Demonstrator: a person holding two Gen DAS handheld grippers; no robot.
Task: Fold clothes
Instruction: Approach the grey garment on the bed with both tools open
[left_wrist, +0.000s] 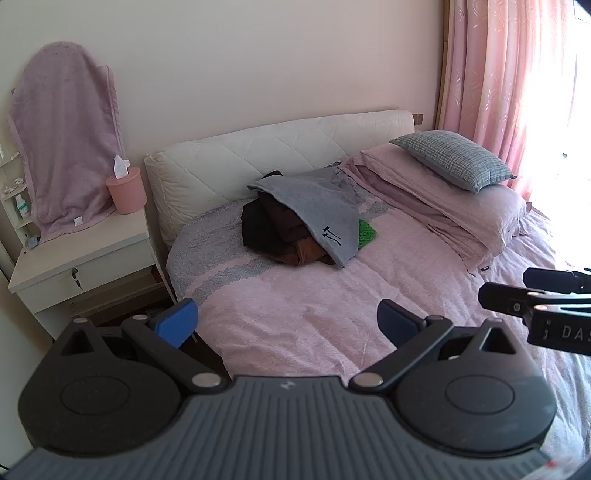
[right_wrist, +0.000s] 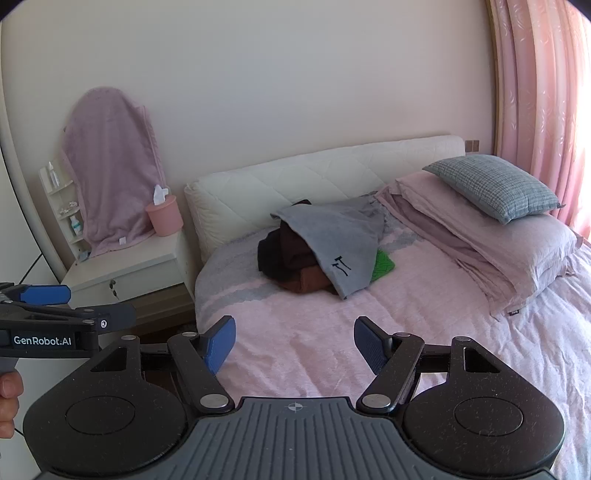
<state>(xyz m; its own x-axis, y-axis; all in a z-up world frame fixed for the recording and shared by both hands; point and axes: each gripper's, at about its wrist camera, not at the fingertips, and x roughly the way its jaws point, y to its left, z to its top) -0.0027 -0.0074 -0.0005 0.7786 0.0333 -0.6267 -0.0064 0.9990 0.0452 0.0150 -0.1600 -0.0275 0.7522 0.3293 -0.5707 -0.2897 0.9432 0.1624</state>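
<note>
Both gripper jaws gape over bedspread; clothes pile beyond, unobstructed.

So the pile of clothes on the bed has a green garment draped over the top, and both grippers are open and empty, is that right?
Not quite: the garment draped over the pile of clothes is grey; green only peeks out beneath it, as both wrist views show. The left gripper and right gripper are indeed open and empty.

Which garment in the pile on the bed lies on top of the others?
The grey garment with a small dark emblem; it drapes over the black, brown and green pieces.
</note>
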